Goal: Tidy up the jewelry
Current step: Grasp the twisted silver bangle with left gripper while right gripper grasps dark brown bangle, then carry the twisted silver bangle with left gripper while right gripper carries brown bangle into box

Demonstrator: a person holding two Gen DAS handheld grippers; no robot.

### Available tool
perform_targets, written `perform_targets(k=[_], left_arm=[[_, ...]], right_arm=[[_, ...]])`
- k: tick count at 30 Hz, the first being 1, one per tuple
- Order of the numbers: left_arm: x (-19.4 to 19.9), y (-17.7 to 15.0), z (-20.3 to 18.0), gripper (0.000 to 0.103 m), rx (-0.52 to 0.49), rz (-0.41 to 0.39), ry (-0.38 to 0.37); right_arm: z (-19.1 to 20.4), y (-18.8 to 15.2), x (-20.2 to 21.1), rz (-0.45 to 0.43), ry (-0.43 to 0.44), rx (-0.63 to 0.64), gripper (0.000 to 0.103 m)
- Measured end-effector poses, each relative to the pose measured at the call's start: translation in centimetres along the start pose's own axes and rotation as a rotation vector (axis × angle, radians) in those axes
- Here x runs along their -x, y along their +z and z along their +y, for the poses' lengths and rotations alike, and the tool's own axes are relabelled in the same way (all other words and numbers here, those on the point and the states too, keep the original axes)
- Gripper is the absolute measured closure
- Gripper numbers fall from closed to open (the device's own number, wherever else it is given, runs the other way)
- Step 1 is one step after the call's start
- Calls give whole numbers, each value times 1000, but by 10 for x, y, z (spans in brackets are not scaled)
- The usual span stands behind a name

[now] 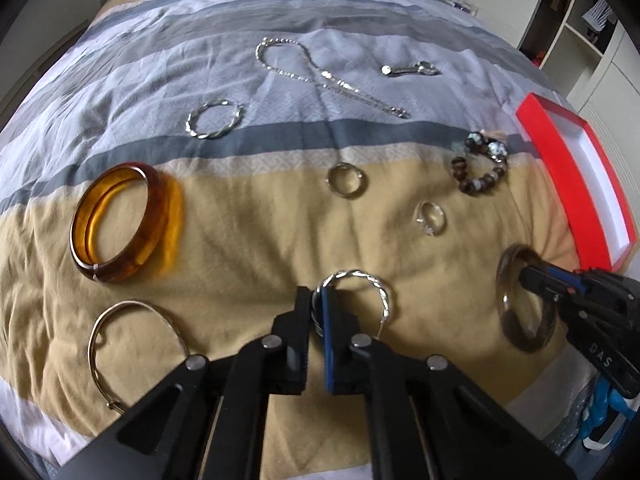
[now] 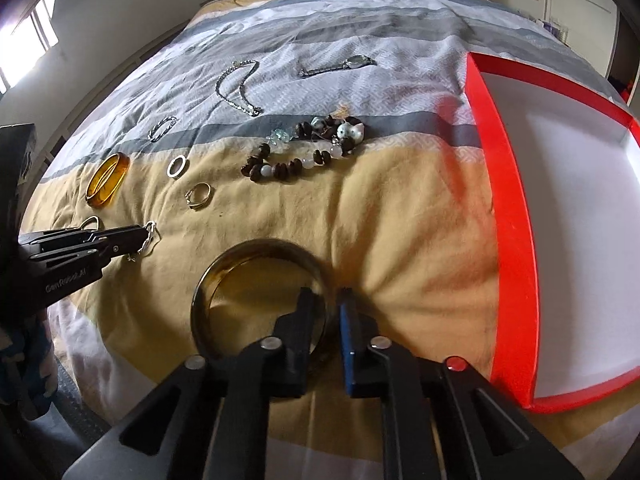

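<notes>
Jewelry lies spread on a striped bedspread. My left gripper (image 1: 316,300) is shut on a twisted silver bangle (image 1: 372,284), near the bed's front; it shows from the side in the right wrist view (image 2: 146,236). My right gripper (image 2: 326,296) is shut on the rim of a dark smoky bangle (image 2: 224,268), which also shows in the left wrist view (image 1: 508,292). A red tray with a white inside (image 2: 516,208) lies to the right of it.
On the bed lie an amber bangle (image 1: 120,224), a thin gold bangle (image 1: 120,312), a second twisted silver bangle (image 1: 214,120), a silver chain (image 1: 320,76), a watch (image 2: 344,66), two rings (image 1: 346,180) (image 1: 430,218) and a beaded bracelet (image 2: 296,152).
</notes>
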State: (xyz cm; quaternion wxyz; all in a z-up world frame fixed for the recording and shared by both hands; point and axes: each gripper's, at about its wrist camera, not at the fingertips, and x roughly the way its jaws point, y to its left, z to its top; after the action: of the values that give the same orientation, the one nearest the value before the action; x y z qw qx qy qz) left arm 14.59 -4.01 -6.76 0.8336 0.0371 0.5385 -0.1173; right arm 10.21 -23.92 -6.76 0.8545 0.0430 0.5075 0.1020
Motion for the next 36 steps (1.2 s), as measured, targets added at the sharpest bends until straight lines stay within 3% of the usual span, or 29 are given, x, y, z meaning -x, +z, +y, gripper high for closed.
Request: perform_targets(k=[7,16,22,28,31,36], left_arm=[[16,-5,-1,98,13,-21,-30],[57,4,-26,98,-25,-72,-67],[77,30,-87,98,-107,-100,-165],[69,55,-181,98,-233,-92,-261],[56,63,-222,98,-285,-82,-278],[21,69,-276,98,-359,-28,-267]], right_arm=[[3,-1,17,-46,20,9,94],[-1,1,74,-153,34,1,94],[-55,7,118,-217,-52,-56,94],[-135,5,142,-221,-178,-135,94],[-171,0,141,-197,-231,-155,94],[-197,-2,122,-140,-271,-143,94]])
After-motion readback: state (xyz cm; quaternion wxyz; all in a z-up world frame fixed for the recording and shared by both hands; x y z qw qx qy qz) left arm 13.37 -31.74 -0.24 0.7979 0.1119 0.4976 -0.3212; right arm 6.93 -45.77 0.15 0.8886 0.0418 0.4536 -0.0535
